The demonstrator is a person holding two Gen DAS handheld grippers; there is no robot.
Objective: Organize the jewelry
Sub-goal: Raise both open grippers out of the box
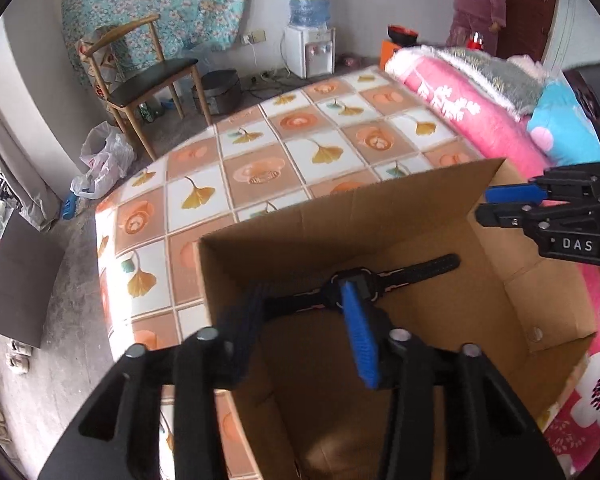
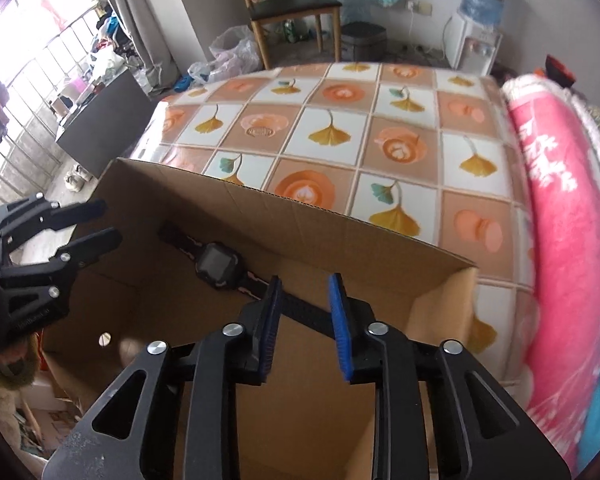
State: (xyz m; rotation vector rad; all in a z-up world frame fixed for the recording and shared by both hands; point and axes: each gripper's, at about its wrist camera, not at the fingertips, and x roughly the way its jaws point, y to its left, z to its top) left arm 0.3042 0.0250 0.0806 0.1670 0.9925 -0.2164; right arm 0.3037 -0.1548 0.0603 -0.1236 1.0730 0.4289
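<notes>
Both my grippers hang over the open cardboard box (image 1: 548, 300) that sits on the tiled-pattern cloth (image 1: 259, 148). My left gripper (image 1: 300, 332) has its jaws spread wide, blue pads apart, nothing between them; it points down into the box from the near-left side. My right gripper (image 2: 306, 320) is also parted, a moderate gap between its blue pads (image 2: 338, 320), nothing clamped. The black watch (image 2: 217, 262) lies flat inside the box against the far wall, straps stretched out to both sides, square face up. From my right gripper the watch face is ahead and to the left, and one strap runs across just beyond my fingertips, passing behind the gap; I cannot tell if a pad touches the strap. From my left gripper the watch (image 1: 356, 280) is straight ahead, its face partly hidden behind my right-hand finger pad. In the left wrist view my right gripper (image 1: 496, 204) shows at the right edge above the box rim; in the right wrist view my left gripper (image 2: 103, 220) shows at the left edge. A pink blanket (image 2: 560, 200) lies to the right of the box.
</notes>
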